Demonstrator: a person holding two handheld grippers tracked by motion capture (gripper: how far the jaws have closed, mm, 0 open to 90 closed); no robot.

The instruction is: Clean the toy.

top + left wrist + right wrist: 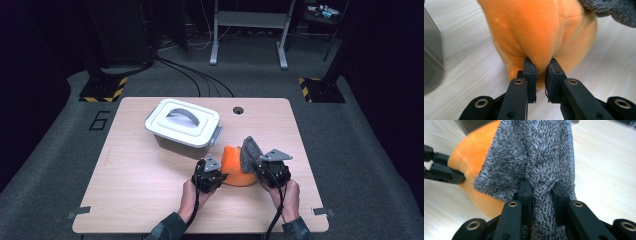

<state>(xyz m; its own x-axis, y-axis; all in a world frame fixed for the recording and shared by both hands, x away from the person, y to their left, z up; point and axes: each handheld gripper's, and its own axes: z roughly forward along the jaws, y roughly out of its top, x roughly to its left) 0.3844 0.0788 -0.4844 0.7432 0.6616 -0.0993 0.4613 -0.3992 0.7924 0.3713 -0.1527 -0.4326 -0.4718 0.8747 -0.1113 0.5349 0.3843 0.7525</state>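
An orange plush toy [235, 165] lies on the wooden table [150, 170] between my two grippers. My left gripper [214, 172] sits at its left side, and in the left gripper view the left gripper [541, 67] is shut on a pinched fold of the orange plush [536, 30]. A grey terry cloth [249, 150] stands up against the toy's right side. My right gripper [260, 167] holds it from below. In the right gripper view the right gripper [541, 188] is shut on the grey cloth [536, 152], with the orange plush [474, 152] behind it.
A grey storage box with a white handled lid [184, 126] stands just behind and left of the toy. A round cable hole [238, 110] is near the table's far edge. Grey carpet and a metal stand lie beyond the table.
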